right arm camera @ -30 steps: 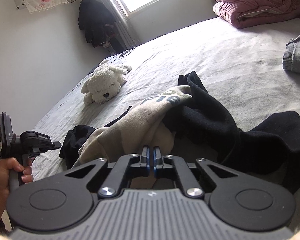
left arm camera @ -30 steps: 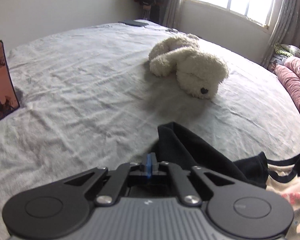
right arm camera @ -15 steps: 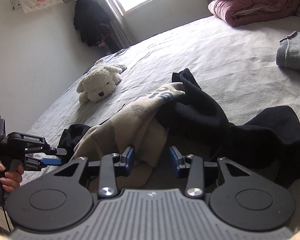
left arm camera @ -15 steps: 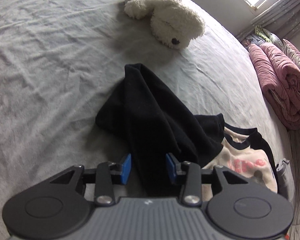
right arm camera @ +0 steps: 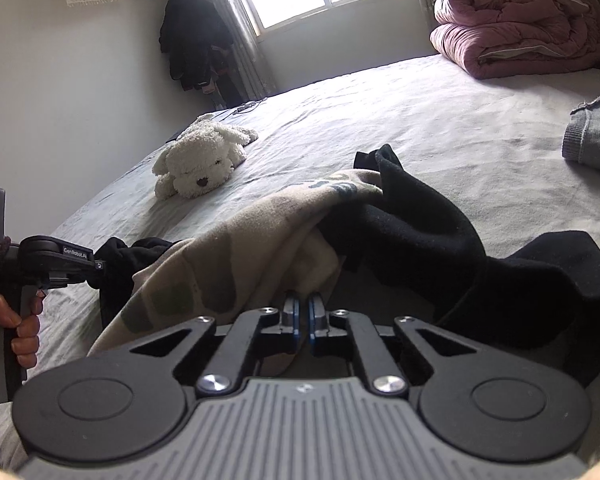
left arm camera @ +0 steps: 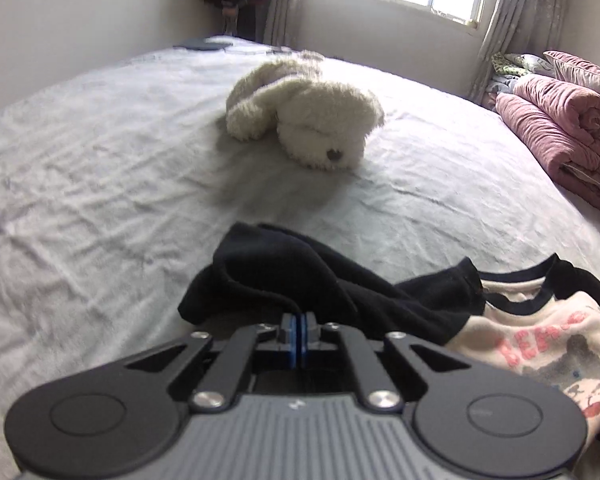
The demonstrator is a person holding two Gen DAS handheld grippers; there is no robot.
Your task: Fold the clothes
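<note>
The left gripper [left arm camera: 299,332] pinches a black sleeve [left arm camera: 300,280] on the grey sheet [left arm camera: 100,200], beyond it a plush dog [left arm camera: 308,120].

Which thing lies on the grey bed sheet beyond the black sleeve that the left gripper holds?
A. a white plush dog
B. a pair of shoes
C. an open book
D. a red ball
A: the white plush dog lies on the bed sheet, beyond the black sleeve pinched by the left gripper.

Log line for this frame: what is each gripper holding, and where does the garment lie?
left gripper: shut on black sleeve | right gripper: shut on cream shirt | shirt crumpled on bed | unfolded
</note>
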